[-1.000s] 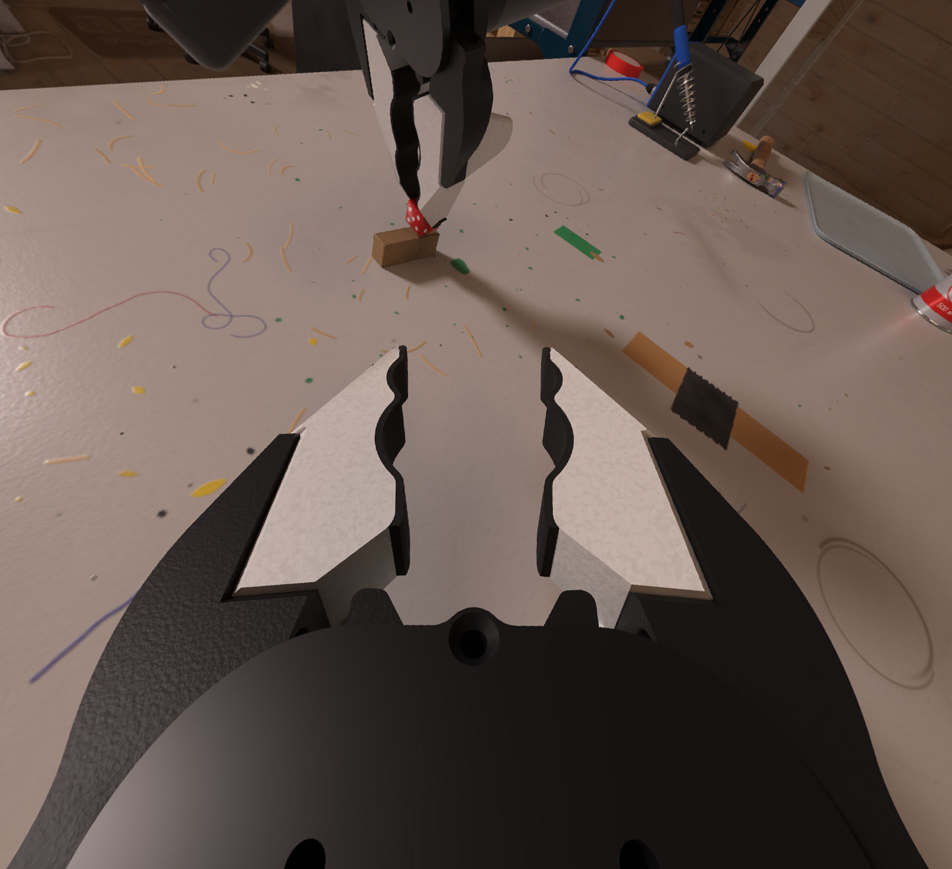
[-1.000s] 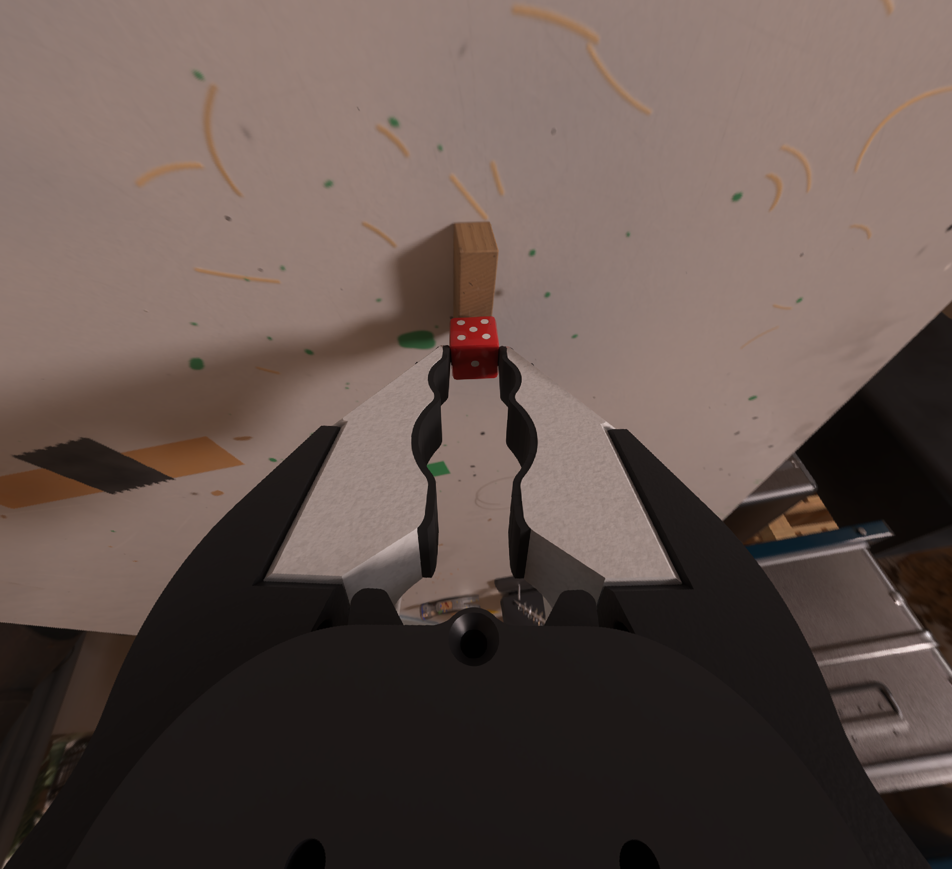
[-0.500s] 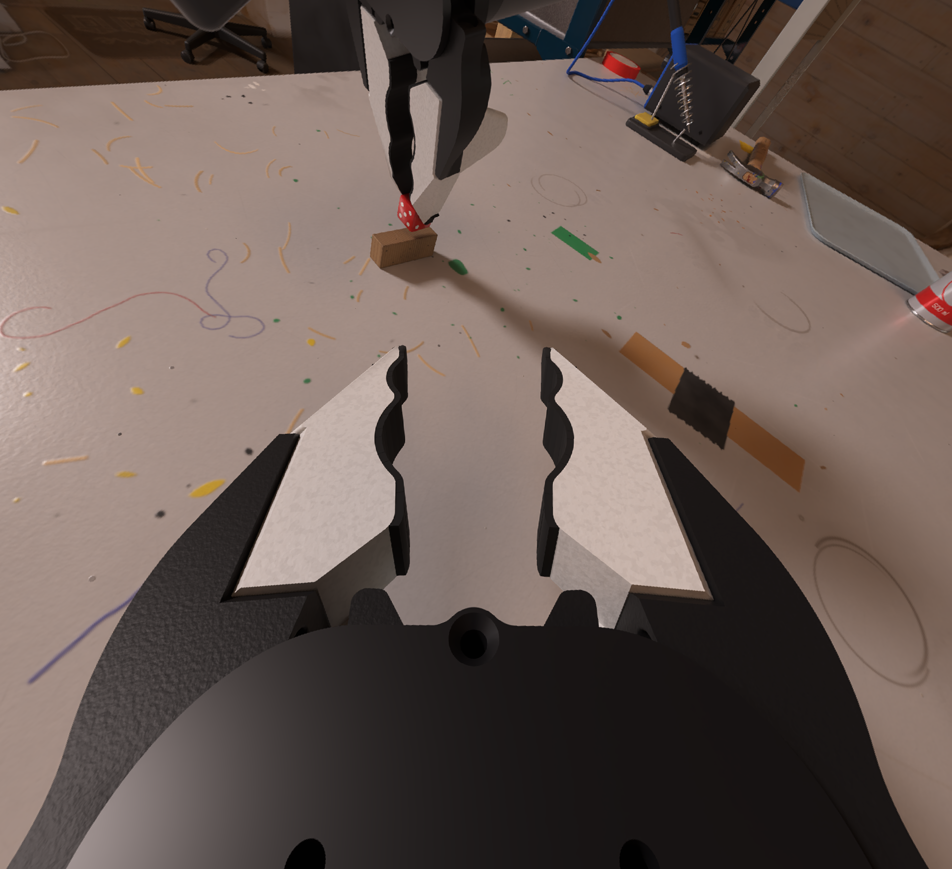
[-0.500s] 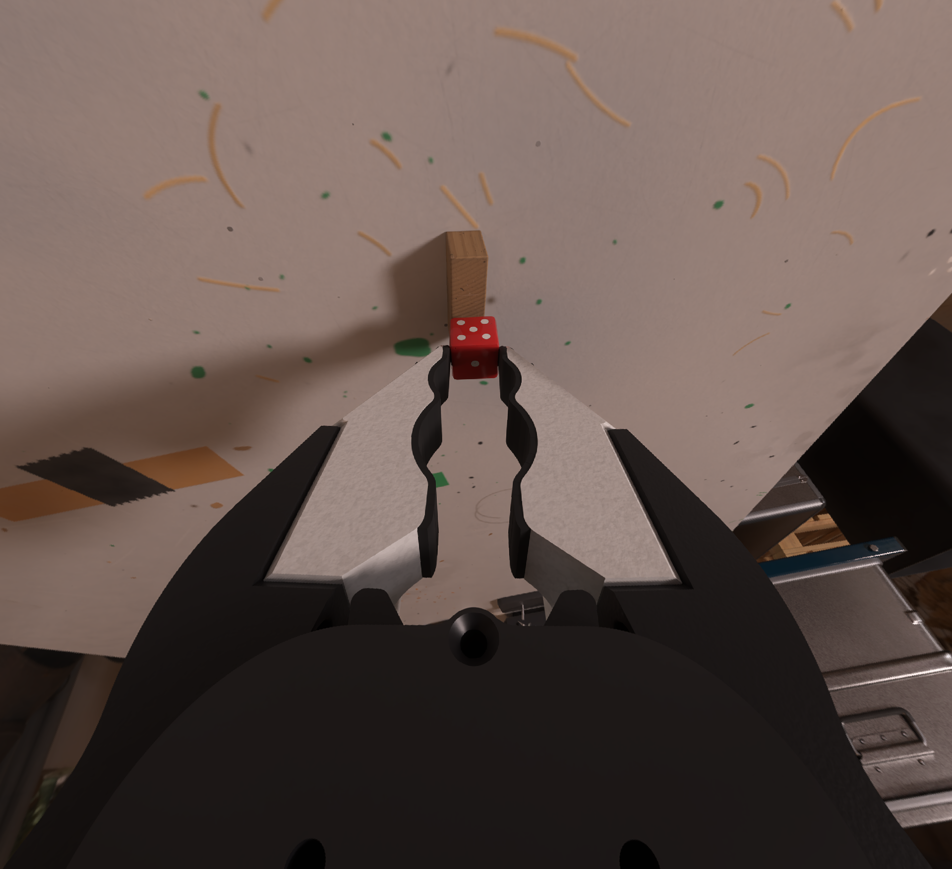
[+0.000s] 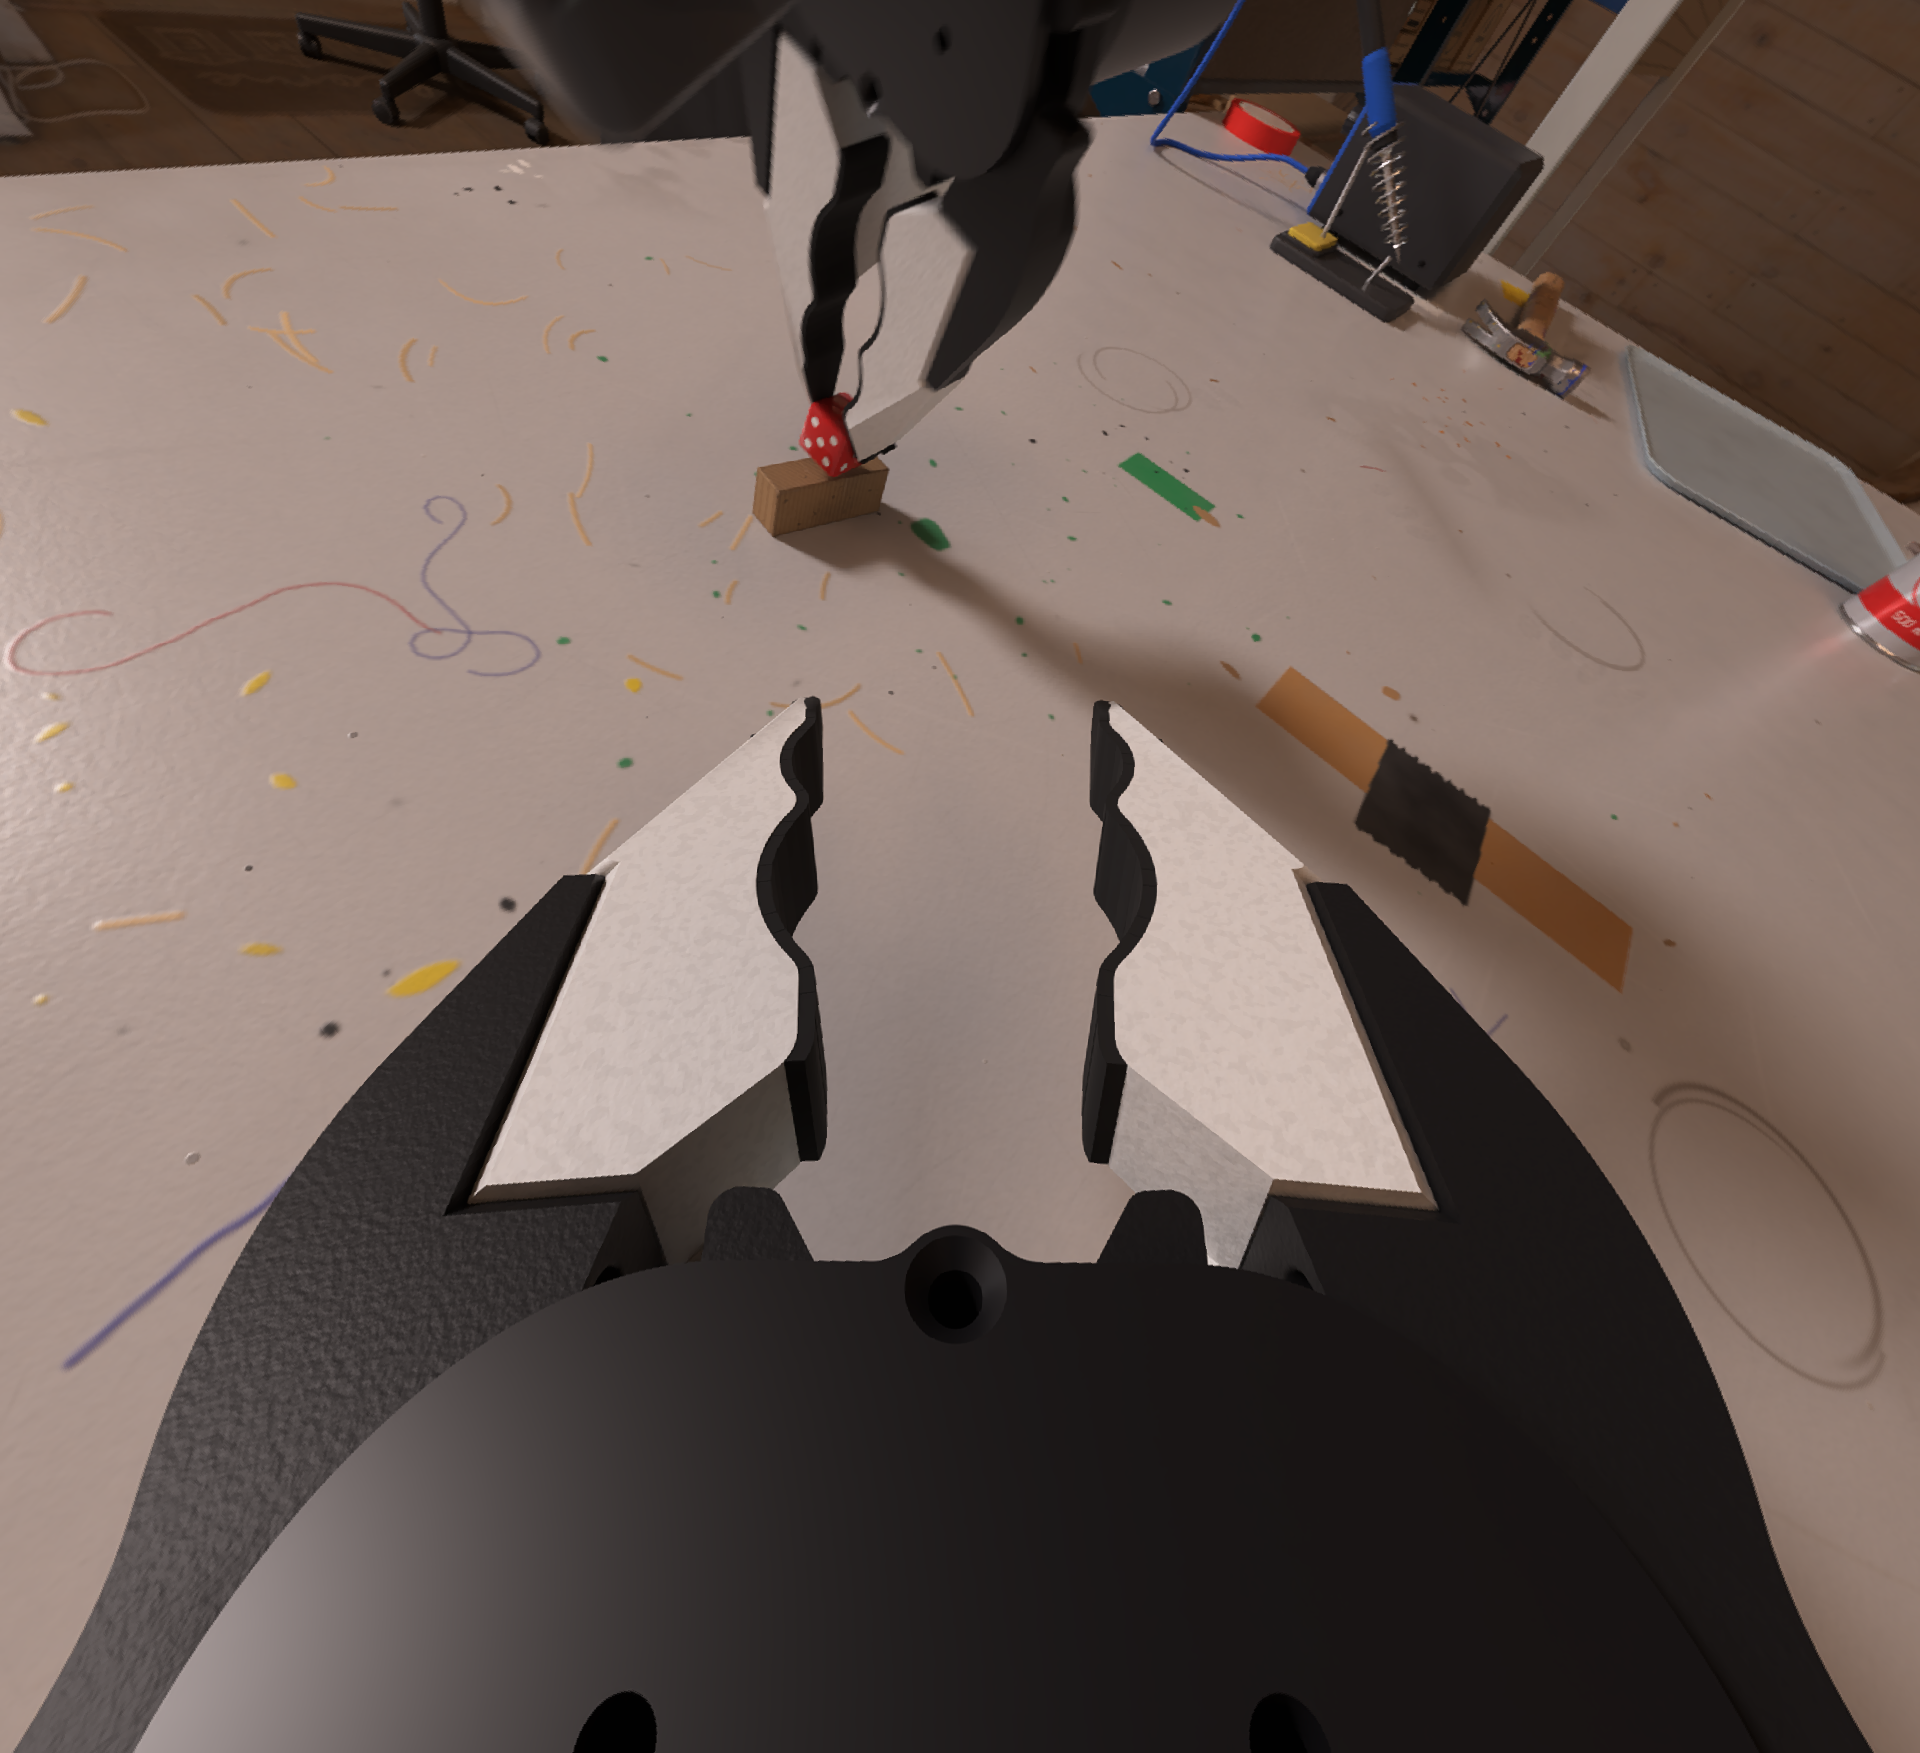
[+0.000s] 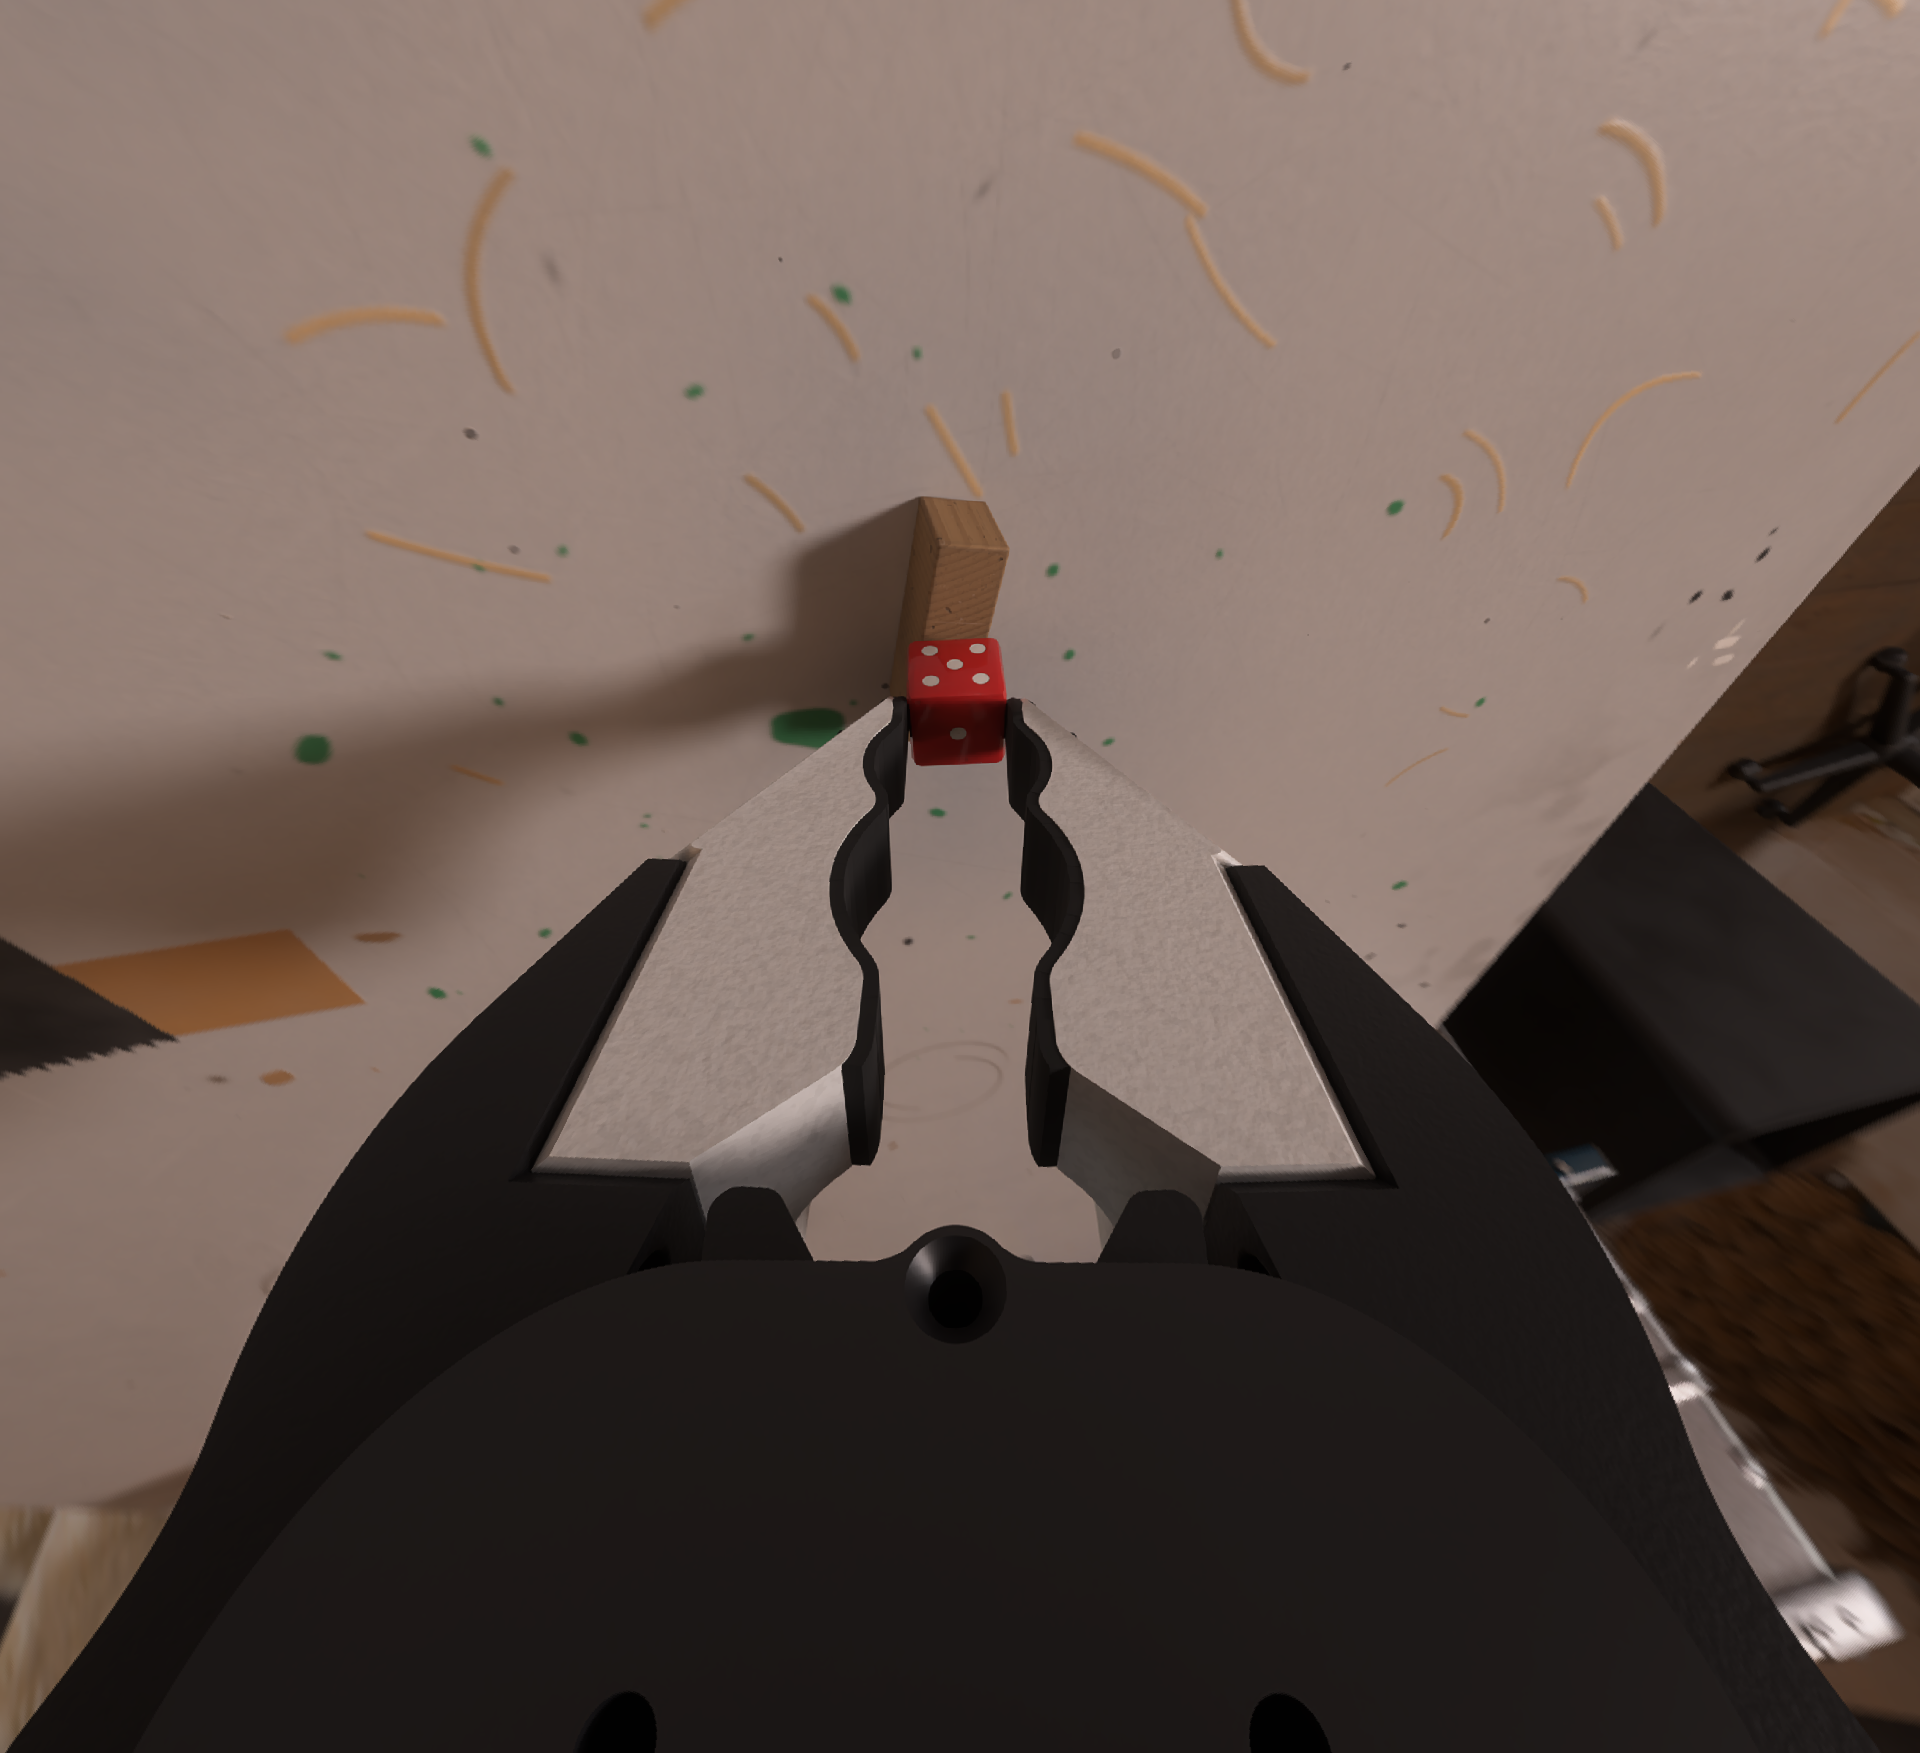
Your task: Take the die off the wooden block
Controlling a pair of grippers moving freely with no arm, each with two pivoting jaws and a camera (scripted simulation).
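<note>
A red die (image 6: 956,701) with white pips is pinched between the tips of my right gripper (image 6: 954,727), which is shut on it. In the left wrist view the die (image 5: 826,438) hangs tilted, close over the right end of the wooden block (image 5: 819,498), and the right gripper (image 5: 847,415) reaches down from above. I cannot tell whether die and block still touch. The block (image 6: 958,573) lies on the pale table just beyond the die. My left gripper (image 5: 951,732) is open and empty, low over the table, well in front of the block.
On the table (image 5: 312,820) are a brown strip with black tape (image 5: 1434,830), a green tape piece (image 5: 1158,477), a soldering station (image 5: 1423,191), a red tape roll (image 5: 1259,126), a grey tray (image 5: 1756,477) and a can (image 5: 1891,623) at the right edge. An office chair (image 5: 436,41) stands beyond.
My right gripper has lifted and swung with the die, which now shows tilted above the block. The left gripper has not moved.
</note>
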